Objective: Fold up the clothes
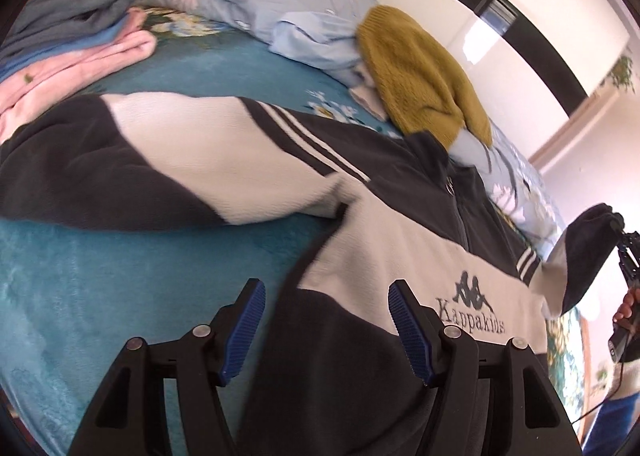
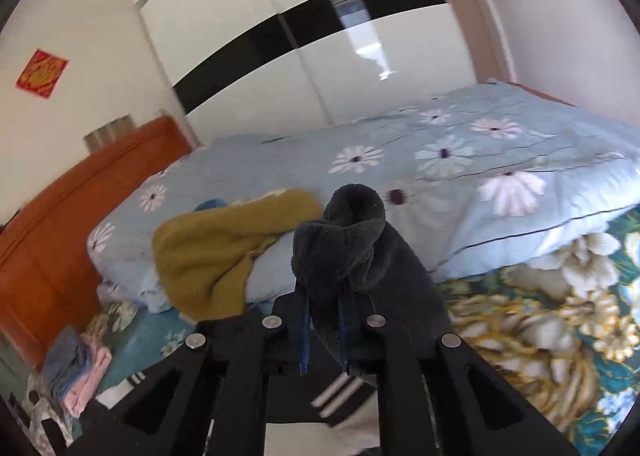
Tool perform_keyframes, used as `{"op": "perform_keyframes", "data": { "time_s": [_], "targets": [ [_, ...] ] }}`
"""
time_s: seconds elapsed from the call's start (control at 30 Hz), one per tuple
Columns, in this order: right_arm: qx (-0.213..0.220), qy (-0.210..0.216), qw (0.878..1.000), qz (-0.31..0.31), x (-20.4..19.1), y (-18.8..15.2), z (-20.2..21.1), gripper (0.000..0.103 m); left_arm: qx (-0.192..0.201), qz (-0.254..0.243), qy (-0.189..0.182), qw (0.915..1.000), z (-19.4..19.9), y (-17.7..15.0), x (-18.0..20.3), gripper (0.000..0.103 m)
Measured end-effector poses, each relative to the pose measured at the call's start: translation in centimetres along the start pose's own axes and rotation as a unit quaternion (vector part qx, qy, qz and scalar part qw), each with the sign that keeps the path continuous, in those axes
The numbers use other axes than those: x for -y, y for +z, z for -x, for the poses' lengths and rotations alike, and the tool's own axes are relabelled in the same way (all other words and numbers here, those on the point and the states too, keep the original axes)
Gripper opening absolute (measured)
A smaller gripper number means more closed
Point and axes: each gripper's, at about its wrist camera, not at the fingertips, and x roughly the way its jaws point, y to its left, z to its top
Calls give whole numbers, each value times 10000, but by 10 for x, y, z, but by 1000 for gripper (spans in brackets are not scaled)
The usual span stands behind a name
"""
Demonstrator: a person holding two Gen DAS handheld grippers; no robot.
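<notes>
A dark grey and cream fleece jacket with a Kappa Kids logo lies spread on the teal bed cover. My left gripper is open just above the jacket's lower side edge, holding nothing. My right gripper is shut on the dark cuff of the jacket's sleeve and holds it lifted above the bed. The lifted sleeve and the right gripper also show at the right edge of the left wrist view.
A mustard knitted sweater lies on a light blue floral duvet behind the jacket. Folded pink, blue and grey clothes are stacked at the far left. An orange headboard and a white wardrobe stand beyond.
</notes>
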Motion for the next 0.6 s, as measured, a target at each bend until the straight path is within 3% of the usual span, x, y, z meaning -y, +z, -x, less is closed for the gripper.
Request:
{"op": "perform_keyframes", "data": {
  "time_s": [0.2,0.27,0.37,0.5,0.6],
  "targets": [
    [-598,1010,9909,652,-125,-36,-67,11,231,689,11,9974,21,7,-47,69],
    [-839,1173,9855,890,-161,-58,-87,11,309,866,40,9958,28,6,-61,69],
    [-1234,1113,9774,1308,-205,-100,-123,11,347,1113,82,9931,34,3,-79,69],
    [-1900,872,9652,1571,-231,-159,-169,11,364,1358,85,9900,38,1,-97,70],
    [-2093,754,9614,1620,-236,-188,-184,12,387,1438,125,9888,40,-1,-105,70]
  ]
}}
